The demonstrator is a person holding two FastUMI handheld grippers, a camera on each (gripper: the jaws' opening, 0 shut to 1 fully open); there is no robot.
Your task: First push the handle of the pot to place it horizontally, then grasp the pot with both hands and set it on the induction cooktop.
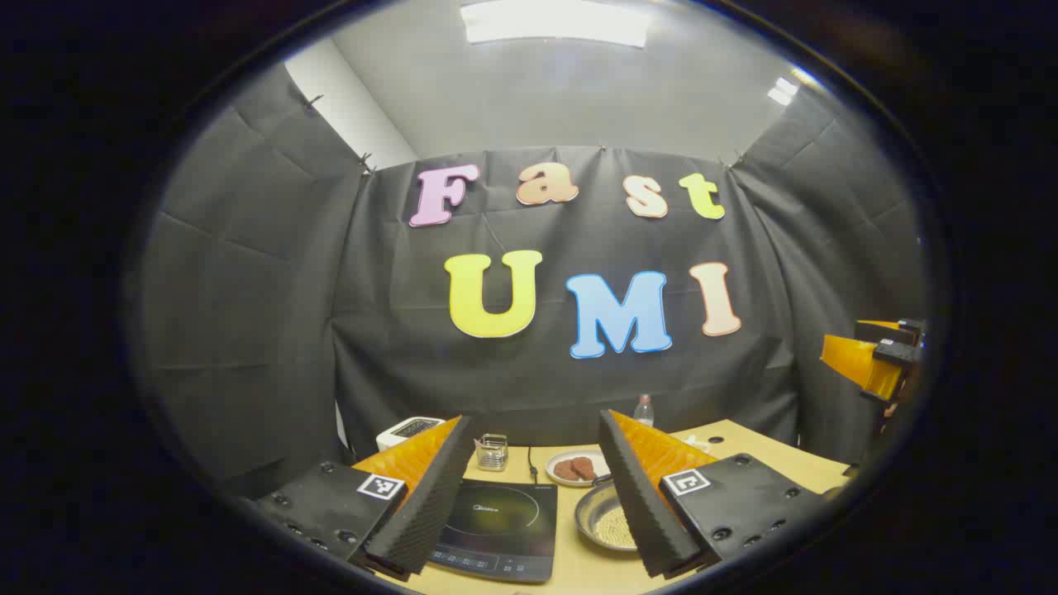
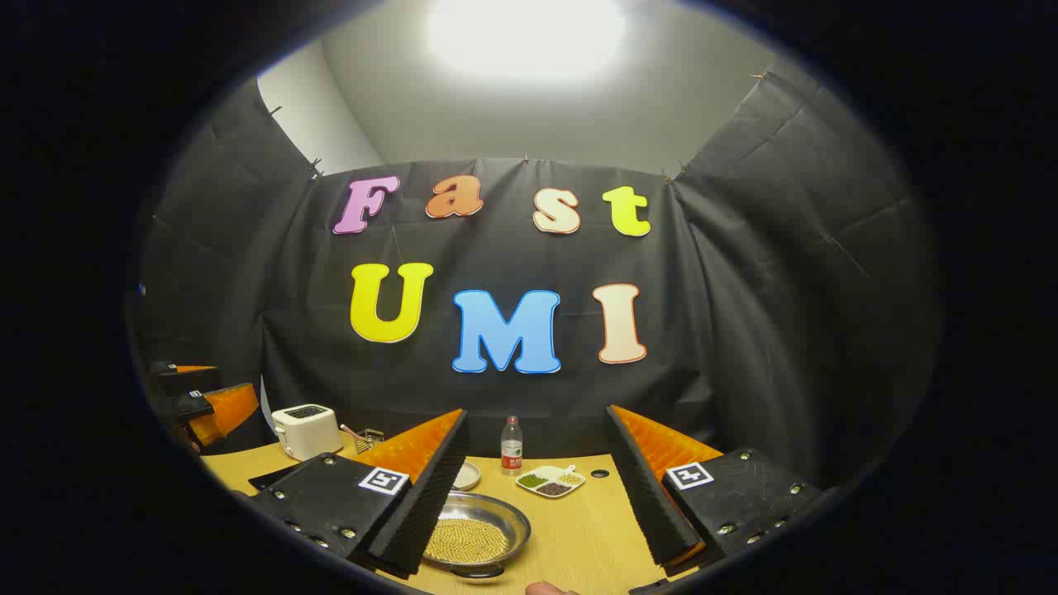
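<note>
Both hand-held grippers, left [image 1: 533, 504] and right [image 2: 537, 496], are held wide open above the desk [image 2: 579, 537], nothing grasped. The pot [image 2: 473, 537] is seen at 7 o'clock of the right one; the induction cooktop [image 1: 500, 529] lies at 9 o'clock of the pot.

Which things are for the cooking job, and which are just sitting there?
For the job: pot, induction cooktop, left gripper, right gripper.

Just sitting there: toaster, bottle, divided dish, plate of food, wire basket.
</note>
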